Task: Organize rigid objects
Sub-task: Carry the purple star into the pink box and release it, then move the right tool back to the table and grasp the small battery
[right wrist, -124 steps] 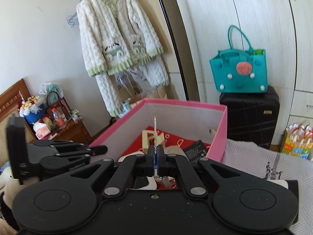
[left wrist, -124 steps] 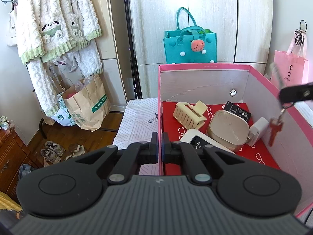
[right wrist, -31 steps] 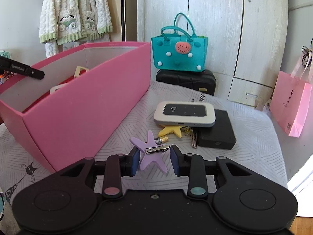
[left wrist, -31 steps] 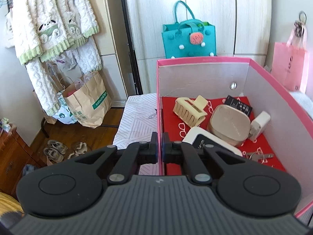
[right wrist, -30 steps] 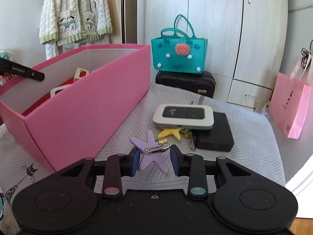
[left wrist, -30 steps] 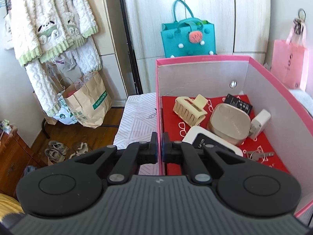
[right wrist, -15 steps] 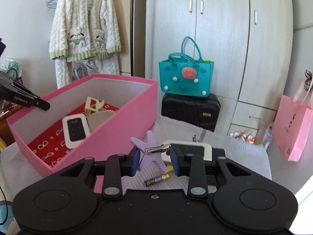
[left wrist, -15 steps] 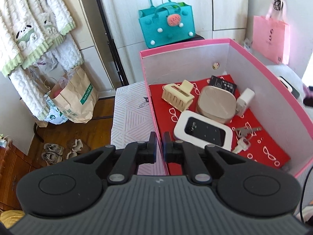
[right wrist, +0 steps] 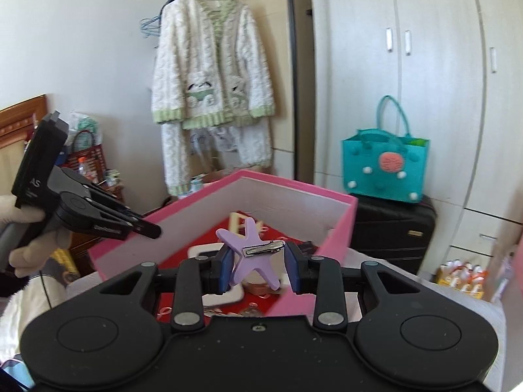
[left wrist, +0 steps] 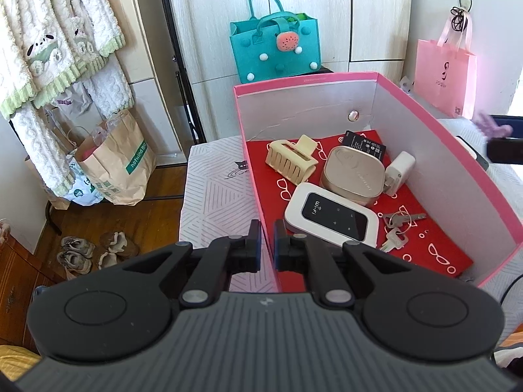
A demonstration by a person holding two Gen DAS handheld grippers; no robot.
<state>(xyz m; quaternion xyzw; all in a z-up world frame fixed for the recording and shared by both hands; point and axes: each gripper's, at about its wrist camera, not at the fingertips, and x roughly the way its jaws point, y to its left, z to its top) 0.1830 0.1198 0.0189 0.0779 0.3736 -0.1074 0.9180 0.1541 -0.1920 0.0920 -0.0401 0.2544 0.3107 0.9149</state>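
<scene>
A pink box (left wrist: 304, 111) with a red patterned floor stands on a white bedsheet. Inside it lie a cream claw clip (left wrist: 291, 160), a beige case (left wrist: 353, 176), a white Wi-Fi router (left wrist: 330, 215), a white charger (left wrist: 398, 170), a black battery (left wrist: 362, 142) and keys (left wrist: 398, 225). My left gripper (left wrist: 267, 238) is shut on the box's near left wall. My right gripper (right wrist: 259, 263) is shut on a purple star hair clip (right wrist: 251, 251), held in the air at the box's (right wrist: 340, 228) near side. That clip appears blurred past the box's right wall (left wrist: 492, 127).
A teal felt bag (right wrist: 385, 170) sits on a black suitcase (right wrist: 392, 232) by the wardrobe. A pink paper bag (left wrist: 444, 75) stands at the right. A brown paper bag (left wrist: 114, 160) and shoes (left wrist: 88, 251) are on the wooden floor to the left.
My right gripper has lifted the star clip off the bedsheet and swung left to face the box. My left gripper kept its hold on the wall and tilted further down.
</scene>
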